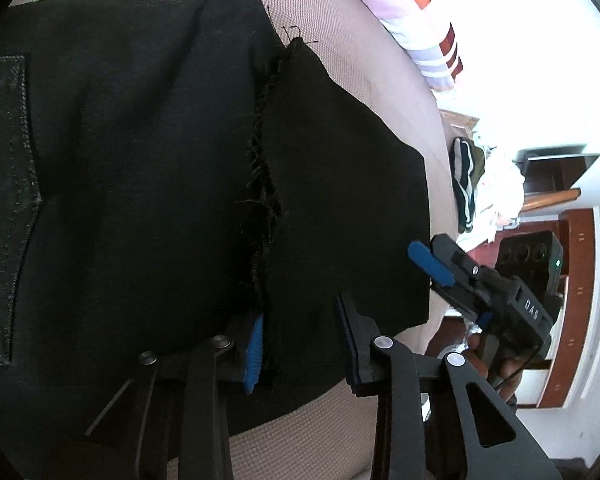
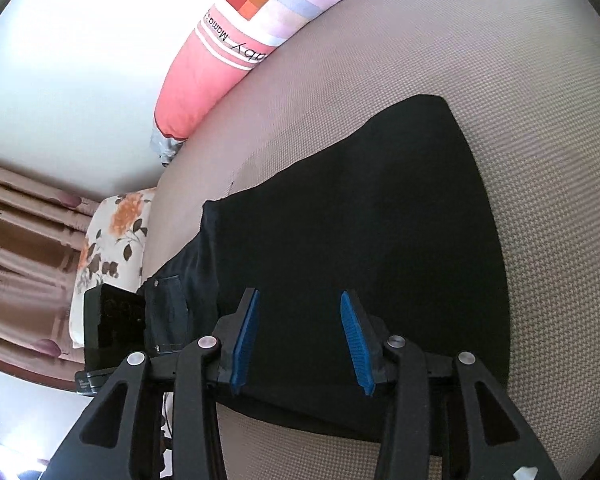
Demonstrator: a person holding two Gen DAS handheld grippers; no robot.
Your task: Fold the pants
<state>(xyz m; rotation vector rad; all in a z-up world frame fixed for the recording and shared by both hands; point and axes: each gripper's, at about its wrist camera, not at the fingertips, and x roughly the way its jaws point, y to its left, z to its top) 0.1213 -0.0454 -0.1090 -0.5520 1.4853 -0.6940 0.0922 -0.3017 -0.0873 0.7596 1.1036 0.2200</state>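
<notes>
On beige woven bedding (image 2: 500, 120) (pillows (image 2: 203, 76) beyond) lie black pants (image 2: 360, 220).

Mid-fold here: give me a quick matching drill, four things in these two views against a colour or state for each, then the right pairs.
Things:
1. pants
2. bolster pillow
3. right gripper
4. floral cushion

Descriptions:
A. white with orange flowers
B. open, blue pads apart over the cloth
C. black, lying on the beige surface
D. pink with white stripes and coloured checks

Pairs: 1-C, 2-D, 3-B, 4-A
</notes>
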